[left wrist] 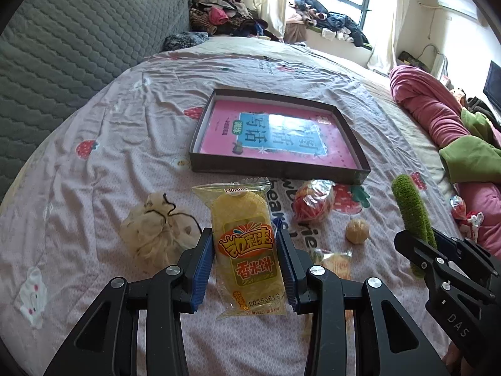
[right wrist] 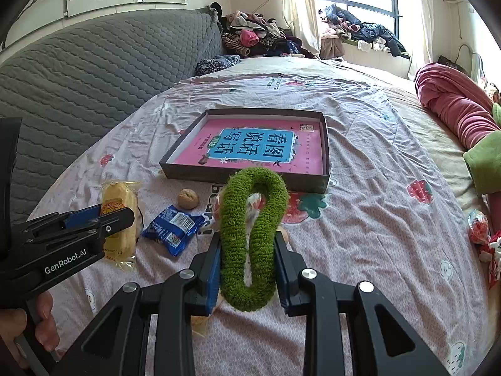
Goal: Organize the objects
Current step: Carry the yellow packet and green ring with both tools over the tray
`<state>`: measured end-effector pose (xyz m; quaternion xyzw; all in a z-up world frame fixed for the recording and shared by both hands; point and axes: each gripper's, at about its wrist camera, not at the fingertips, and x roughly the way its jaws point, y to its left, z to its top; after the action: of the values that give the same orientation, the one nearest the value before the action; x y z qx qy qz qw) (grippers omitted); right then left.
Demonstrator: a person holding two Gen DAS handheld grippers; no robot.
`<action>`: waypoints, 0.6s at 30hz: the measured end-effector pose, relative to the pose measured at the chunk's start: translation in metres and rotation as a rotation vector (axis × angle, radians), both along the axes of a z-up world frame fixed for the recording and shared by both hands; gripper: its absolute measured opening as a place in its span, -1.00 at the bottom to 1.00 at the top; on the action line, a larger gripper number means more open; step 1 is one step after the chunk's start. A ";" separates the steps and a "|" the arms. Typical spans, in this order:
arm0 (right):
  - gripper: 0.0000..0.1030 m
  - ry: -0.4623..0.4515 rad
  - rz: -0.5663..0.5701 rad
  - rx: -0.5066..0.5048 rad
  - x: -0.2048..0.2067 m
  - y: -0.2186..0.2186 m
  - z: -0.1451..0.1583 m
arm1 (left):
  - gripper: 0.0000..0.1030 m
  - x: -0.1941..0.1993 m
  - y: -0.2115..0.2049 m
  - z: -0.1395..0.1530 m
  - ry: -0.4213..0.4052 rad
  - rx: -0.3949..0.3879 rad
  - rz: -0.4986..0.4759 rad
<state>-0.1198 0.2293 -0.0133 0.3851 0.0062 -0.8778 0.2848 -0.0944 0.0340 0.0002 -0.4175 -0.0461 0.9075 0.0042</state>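
My left gripper [left wrist: 245, 235] is shut on a yellow rice cracker packet [left wrist: 245, 250] and holds it above the bed; the packet also shows in the right wrist view [right wrist: 120, 216]. My right gripper [right wrist: 249, 238] is shut on a fuzzy green hair loop [right wrist: 253, 235], which also shows in the left wrist view [left wrist: 411, 216]. A shallow dark box [left wrist: 275, 167] with a pink book [left wrist: 275, 134] in it lies ahead on the sheet, also in the right wrist view [right wrist: 250, 177].
On the sheet lie a beige drawstring pouch [left wrist: 156, 232], a red foil snack [left wrist: 313, 202], a walnut [left wrist: 357, 231], a small cracker packet [left wrist: 335, 261] and a blue packet [right wrist: 173, 228]. A grey headboard [left wrist: 62, 47] stands left, pink bedding [left wrist: 438, 109] right.
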 end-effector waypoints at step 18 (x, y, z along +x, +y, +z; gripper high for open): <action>-0.41 0.029 -0.005 -0.030 -0.023 -0.009 0.017 | -0.20 -0.027 0.013 0.013 0.030 -0.040 -0.046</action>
<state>-0.1430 0.2198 0.0038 0.3679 -0.0040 -0.8840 0.2883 -0.1218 0.0472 0.0133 -0.4046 -0.0183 0.9141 0.0176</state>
